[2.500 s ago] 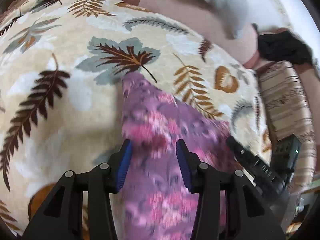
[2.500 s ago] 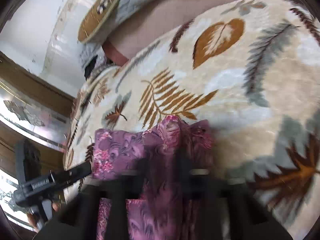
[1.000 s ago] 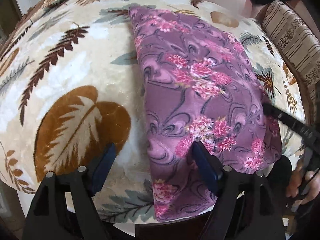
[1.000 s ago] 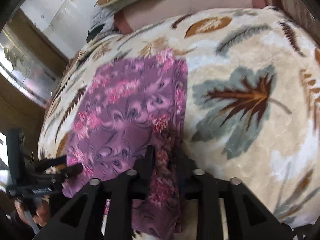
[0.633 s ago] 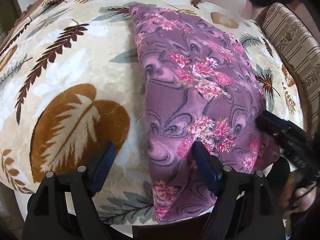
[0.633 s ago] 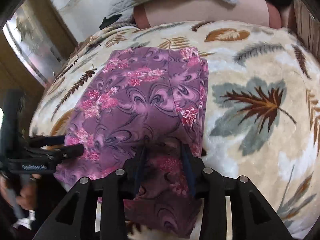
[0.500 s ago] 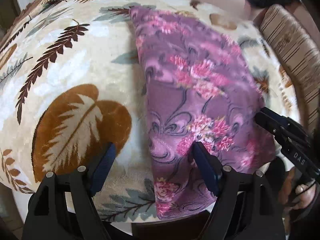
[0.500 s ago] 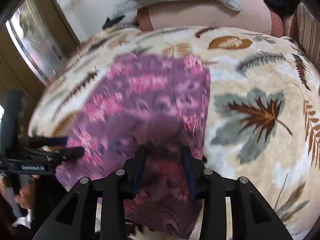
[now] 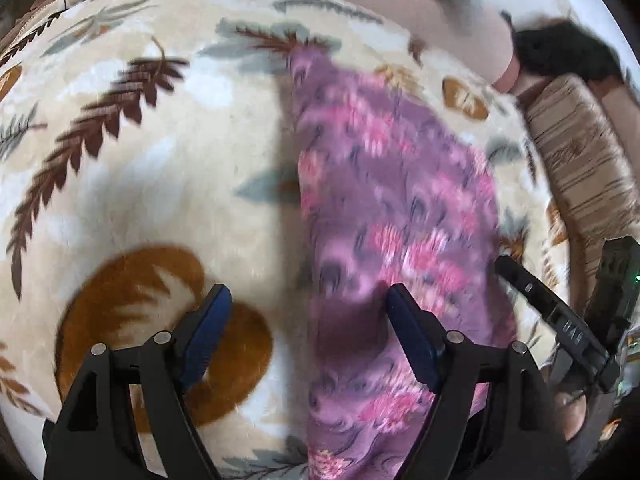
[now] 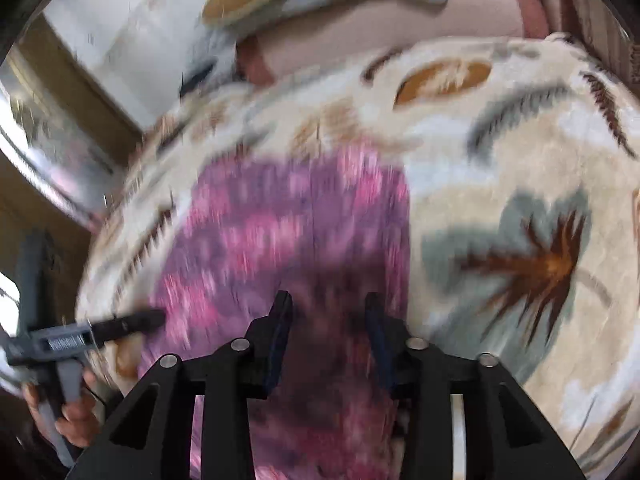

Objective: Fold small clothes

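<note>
Lying flat on a cream leaf-patterned blanket (image 9: pixel 168 184) is a purple floral garment (image 9: pixel 392 200), spread lengthwise away from both cameras, with its near end reaching the blanket's near edge and hanging over it. The blanket is covering what is probably a bed, though both views are too blurred to say more.

The left gripper (image 9: pixel 306 320) is hovering over the garment's left edge with its jaws spread wide. Its blue-padded left finger is sitting above the bare blanket, over a large brown leaf, while its right finger is sitting above the purple cloth. Neither pad is pressing on the fabric, as far as the smeared picture allows.

The right gripper (image 10: pixel 327 322) is hanging over the near right part of the garment, and its jaws are opening. Purple cloth is showing in the gap between the fingers, but the pads are standing apart from it rather than pinching it. In the left wrist view this gripper is appearing at the right border, its dark fingers pointing at the garment's right edge.

In the right wrist view, a person's hand (image 10: pixel 70 414) is gripping the handle of the left gripper at the lower left. A pale pink bolster (image 9: pixel 400 4) is lying along the far side of the blanket, and a striped cushion (image 9: pixel 580 148) is sitting at the right.
</note>
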